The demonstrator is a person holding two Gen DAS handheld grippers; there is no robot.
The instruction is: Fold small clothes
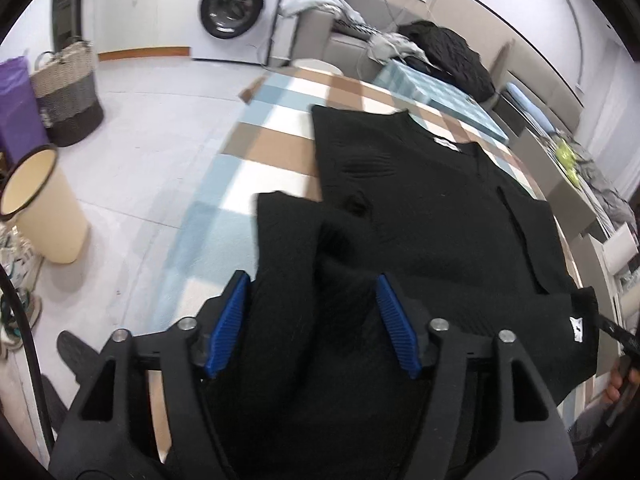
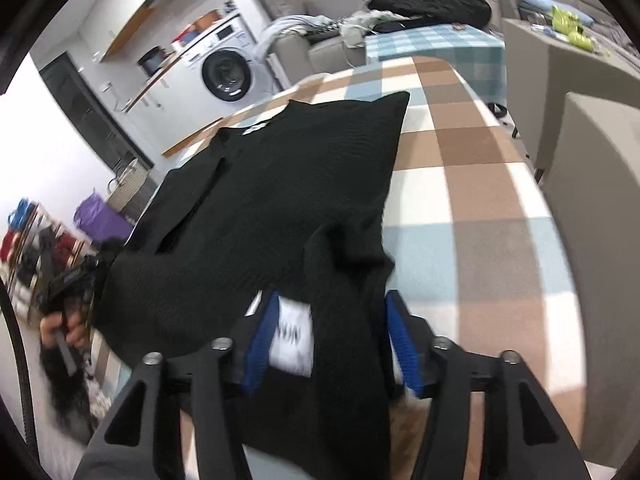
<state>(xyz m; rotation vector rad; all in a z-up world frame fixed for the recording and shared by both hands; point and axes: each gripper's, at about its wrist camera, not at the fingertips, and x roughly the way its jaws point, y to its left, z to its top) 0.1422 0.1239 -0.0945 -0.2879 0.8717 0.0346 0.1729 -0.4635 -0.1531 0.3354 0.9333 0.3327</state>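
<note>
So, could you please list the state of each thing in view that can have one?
Black garment: spread on the checked table, near hem bunched and lifted, not yet folded.
Left tongs: jaws apart, hem fabric between them, pads not visibly pressing.
Right tongs: jaws apart, hem and white label between them.
Washing machine: door shut.
Cream bin: upright, no lid.
Woven basket: upright.

home laundry room | washing machine (image 1: 236, 8) | laundry basket (image 1: 66, 92) | sofa (image 1: 344, 32) with clothes
</note>
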